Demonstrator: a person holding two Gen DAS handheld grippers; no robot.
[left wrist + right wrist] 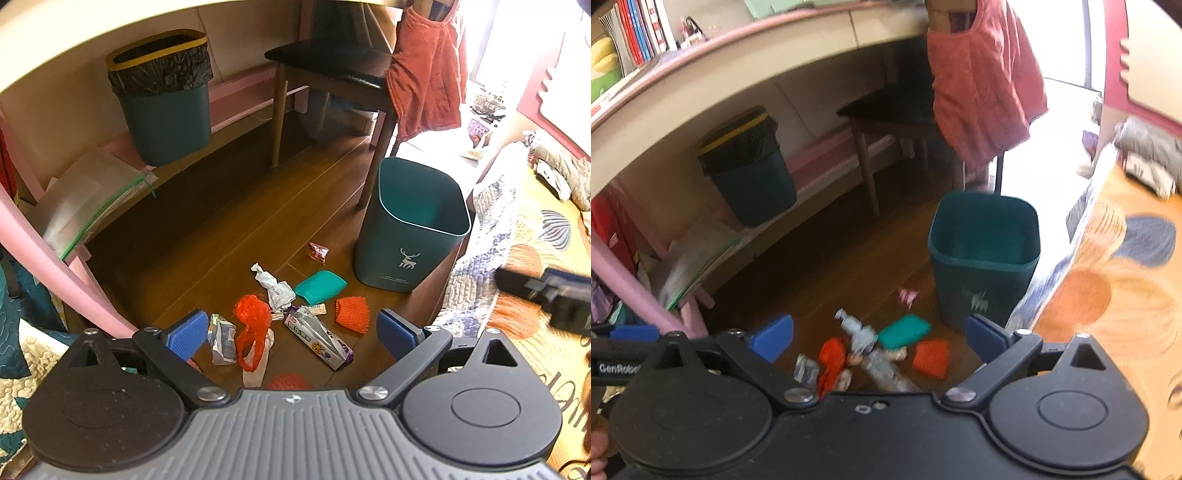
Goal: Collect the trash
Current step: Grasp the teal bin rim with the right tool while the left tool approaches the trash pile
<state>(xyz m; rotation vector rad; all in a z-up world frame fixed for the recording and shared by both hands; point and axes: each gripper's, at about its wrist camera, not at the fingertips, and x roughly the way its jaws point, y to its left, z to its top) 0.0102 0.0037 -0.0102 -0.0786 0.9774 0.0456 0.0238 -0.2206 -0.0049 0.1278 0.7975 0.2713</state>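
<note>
The left tool [290,330] is spread wide, holding nothing; its body cuts off an orange net [290,382]. Trash [291,317] lies on the floor, beside the empty green bin [412,236]. The right tool [881,339], blurred, is also spread, empty.

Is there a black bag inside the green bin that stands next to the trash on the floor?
No, the near green bin shows a bare teal inside; the black liner is in the far bin under the desk.
</note>
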